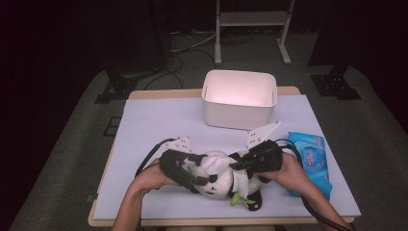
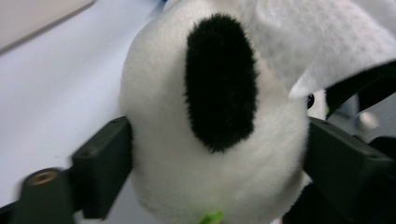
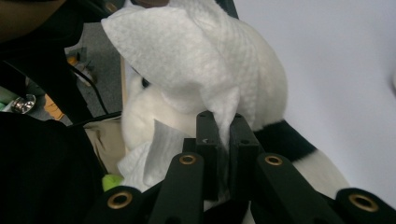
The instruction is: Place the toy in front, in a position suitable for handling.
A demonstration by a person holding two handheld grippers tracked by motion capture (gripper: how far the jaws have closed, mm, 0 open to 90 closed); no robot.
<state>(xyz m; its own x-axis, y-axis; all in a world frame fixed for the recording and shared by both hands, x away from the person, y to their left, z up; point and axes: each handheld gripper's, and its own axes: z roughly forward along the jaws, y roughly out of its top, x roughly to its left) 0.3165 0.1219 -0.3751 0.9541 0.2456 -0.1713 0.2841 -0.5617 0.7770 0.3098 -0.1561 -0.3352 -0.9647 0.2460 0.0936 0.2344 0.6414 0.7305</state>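
A black-and-white plush panda (image 1: 219, 182) lies near the table's front edge, between the two hands. My left gripper (image 1: 204, 171) holds it from the left, and in the left gripper view both jaws press into the white fur on either side of the panda (image 2: 210, 116), which has a black oval patch. My right gripper (image 1: 239, 166) comes in from the right, shut on a white wipe (image 3: 187, 60). The wipe drapes over the top of the panda (image 3: 137, 119). My right gripper's fingertips (image 3: 223, 126) pinch a fold of the wipe.
A white empty bin (image 1: 239, 98) stands at the back centre of the pale blue mat (image 1: 159, 120). A blue pack of wet wipes (image 1: 312, 161) lies at the right, just beyond the right hand. Dark stands and cables are on the floor behind the table.
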